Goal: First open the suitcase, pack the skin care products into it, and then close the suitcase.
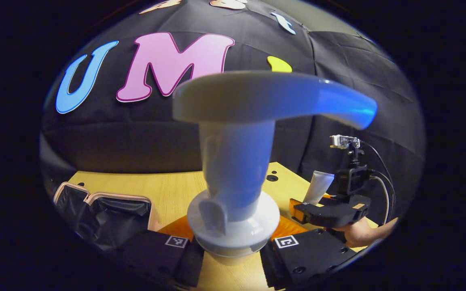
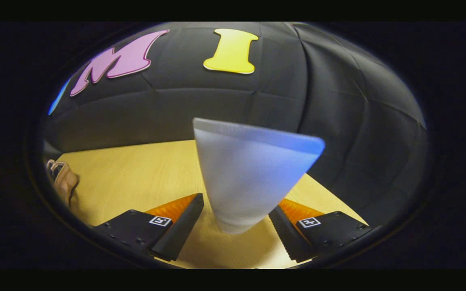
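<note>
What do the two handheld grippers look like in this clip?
Each gripper, left and right, has blocky finger housings with square fiducial tags and screw heads. The left gripper view shows the right one with a small camera on top, trailing cables, in a bare hand.

Open suitcase (image 1: 103, 218) lies left on the table (image 1: 168, 190), pump bottle (image 1: 237, 169) right of it.

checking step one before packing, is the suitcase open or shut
Open: in the left gripper view the pink-edged suitcase lies on the light wooden table with its black fabric lining exposed.
</note>
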